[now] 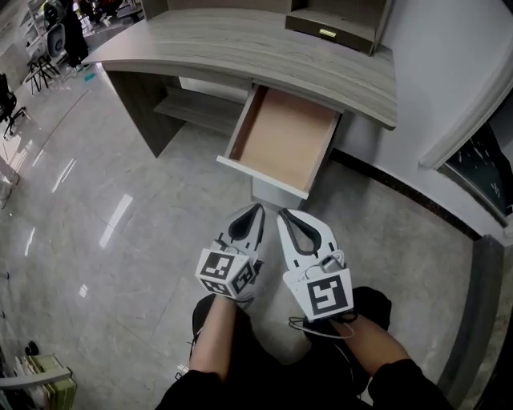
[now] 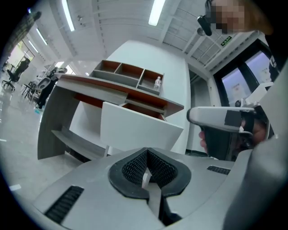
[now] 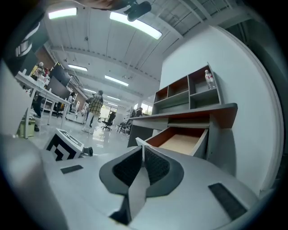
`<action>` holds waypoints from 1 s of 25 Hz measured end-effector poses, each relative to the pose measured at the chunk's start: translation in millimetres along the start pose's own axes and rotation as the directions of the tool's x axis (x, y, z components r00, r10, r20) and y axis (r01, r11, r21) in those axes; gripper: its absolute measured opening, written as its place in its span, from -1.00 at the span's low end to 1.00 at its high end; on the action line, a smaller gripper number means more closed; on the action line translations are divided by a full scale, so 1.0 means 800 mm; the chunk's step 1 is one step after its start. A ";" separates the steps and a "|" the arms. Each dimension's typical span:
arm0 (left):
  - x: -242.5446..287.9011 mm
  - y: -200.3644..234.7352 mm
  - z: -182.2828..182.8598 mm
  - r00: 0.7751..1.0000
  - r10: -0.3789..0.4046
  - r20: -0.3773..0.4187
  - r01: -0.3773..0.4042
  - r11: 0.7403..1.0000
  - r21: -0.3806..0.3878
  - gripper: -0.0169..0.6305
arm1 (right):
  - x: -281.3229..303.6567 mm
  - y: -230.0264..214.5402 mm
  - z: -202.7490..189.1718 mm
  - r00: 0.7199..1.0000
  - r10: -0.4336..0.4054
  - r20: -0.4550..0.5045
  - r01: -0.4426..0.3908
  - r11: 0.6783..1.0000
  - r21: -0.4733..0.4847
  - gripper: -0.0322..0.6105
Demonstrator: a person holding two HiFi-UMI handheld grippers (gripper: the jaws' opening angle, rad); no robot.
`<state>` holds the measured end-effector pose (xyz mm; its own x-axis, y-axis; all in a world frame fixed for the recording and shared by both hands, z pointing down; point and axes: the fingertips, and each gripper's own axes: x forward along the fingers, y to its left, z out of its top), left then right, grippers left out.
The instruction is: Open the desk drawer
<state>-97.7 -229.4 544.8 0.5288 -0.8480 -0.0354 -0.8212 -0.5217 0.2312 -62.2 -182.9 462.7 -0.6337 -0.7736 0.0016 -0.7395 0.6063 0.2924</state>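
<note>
The desk drawer (image 1: pixel 282 141) stands pulled far out from under the grey wooden desk (image 1: pixel 240 44), its brown bottom bare and its white front panel (image 1: pixel 260 178) facing me. It also shows in the left gripper view as a white panel (image 2: pixel 137 130) and in the right gripper view as an open box (image 3: pixel 182 140). My left gripper (image 1: pixel 256 210) is shut on nothing, held below the drawer front. My right gripper (image 1: pixel 284 216) sits beside it with its jaws together and nothing between them.
A shelf unit (image 1: pixel 337 24) sits on the desk's back right. A low shelf (image 1: pixel 200 112) runs under the desk at left. A white wall (image 1: pixel 449 72) and dark skirting (image 1: pixel 401 192) bound the right side. Glossy floor (image 1: pixel 104 240) spreads to the left.
</note>
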 end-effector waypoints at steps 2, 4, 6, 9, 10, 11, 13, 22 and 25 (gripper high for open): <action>-0.006 0.002 0.003 1.000 0.022 0.008 -0.022 1.000 0.005 -0.94 | 0.005 0.010 -0.012 0.999 0.019 -0.036 -0.018 1.000 0.025 -0.85; -0.010 0.005 0.005 0.999 0.039 0.012 -0.039 0.999 0.008 -0.94 | 0.012 0.020 -0.022 0.998 0.040 -0.056 -0.036 0.997 0.062 -0.85; -0.012 0.007 0.007 0.999 0.050 0.014 -0.050 0.999 0.015 -0.94 | 0.019 0.026 -0.027 0.997 0.057 -0.059 -0.051 0.994 0.094 -0.86; -0.017 0.008 0.009 0.997 0.071 0.016 -0.072 0.996 0.051 -0.94 | 0.023 0.028 -0.026 0.997 0.070 -0.046 -0.065 0.993 0.104 -0.86; -0.018 0.009 0.011 0.997 0.078 0.017 -0.079 0.995 0.060 -0.94 | 0.023 0.027 -0.025 0.997 0.069 -0.043 -0.065 0.993 0.099 -0.86; -0.020 0.010 0.013 0.996 0.083 0.019 -0.084 0.994 0.064 -0.94 | 0.024 0.027 -0.025 0.997 0.069 -0.041 -0.065 0.993 0.097 -0.86; -0.022 0.011 0.016 0.996 0.087 0.021 -0.088 0.994 0.066 -0.94 | 0.026 0.026 -0.025 0.997 0.070 -0.043 -0.066 0.993 0.096 -0.87; -0.028 0.012 0.029 0.993 0.114 0.041 -0.117 0.990 0.077 -0.94 | 0.037 0.029 -0.025 0.996 0.075 -0.045 -0.072 0.995 0.073 -0.88; -0.029 0.013 0.032 0.992 0.121 0.043 -0.124 0.988 0.089 -0.94 | 0.042 0.031 -0.027 0.995 0.090 -0.046 -0.087 0.994 0.064 -0.88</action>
<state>-124.3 -217.5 523.0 0.4159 -0.9081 -0.0492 -0.8964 -0.4185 0.1460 -97.3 -198.0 490.8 -0.6864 -0.7236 0.0718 -0.6948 0.6818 0.2290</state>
